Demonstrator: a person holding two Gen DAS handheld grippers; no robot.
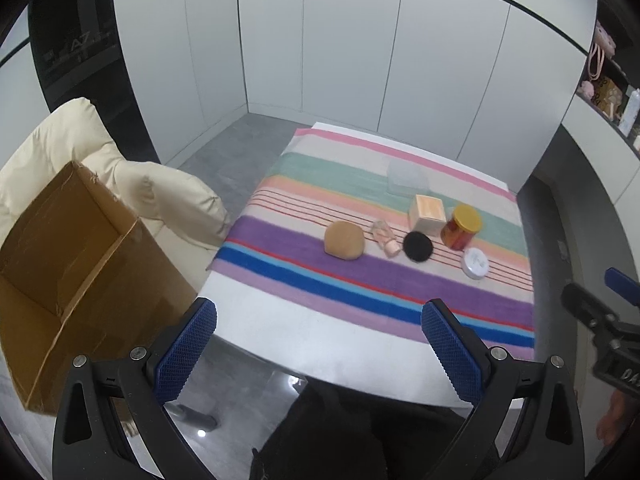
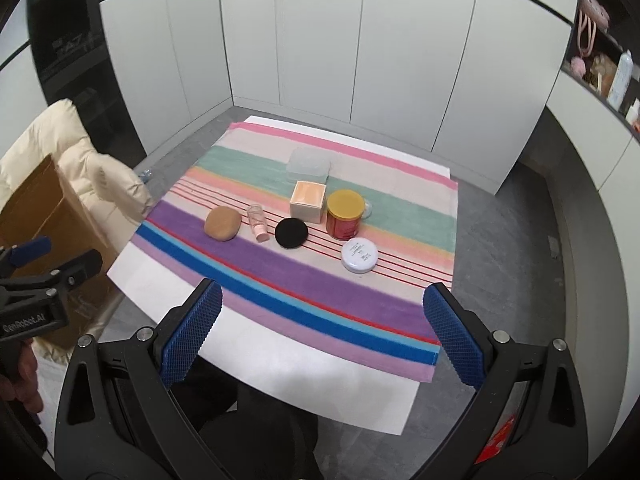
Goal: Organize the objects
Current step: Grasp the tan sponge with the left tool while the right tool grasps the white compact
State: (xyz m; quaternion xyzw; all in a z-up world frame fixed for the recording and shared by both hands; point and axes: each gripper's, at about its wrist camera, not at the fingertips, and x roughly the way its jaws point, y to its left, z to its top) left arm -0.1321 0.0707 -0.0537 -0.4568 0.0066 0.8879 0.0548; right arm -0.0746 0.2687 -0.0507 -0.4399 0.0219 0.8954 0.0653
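Observation:
On a striped cloth [image 2: 360,304] lie a tan round sponge [image 2: 223,223], a small pink bottle [image 2: 256,223] on its side, a black round puff [image 2: 291,233], a peach-topped box [image 2: 307,201], a red jar with a yellow lid [image 2: 345,214], a white round tin [image 2: 359,255] and a clear lidded container [image 2: 309,165]. The same sponge [image 1: 344,240], puff [image 1: 417,246] and jar [image 1: 461,227] show in the left wrist view. My left gripper [image 1: 320,344] and right gripper [image 2: 324,332] both hover open above the table's near edge, holding nothing.
An open cardboard box [image 1: 68,280] sits left of the white table [image 1: 304,332] on a cream padded chair [image 1: 168,196]. White cabinet doors form the back wall. Shelves [image 2: 600,60] with bottles and bags are at the far right. Grey floor surrounds the table.

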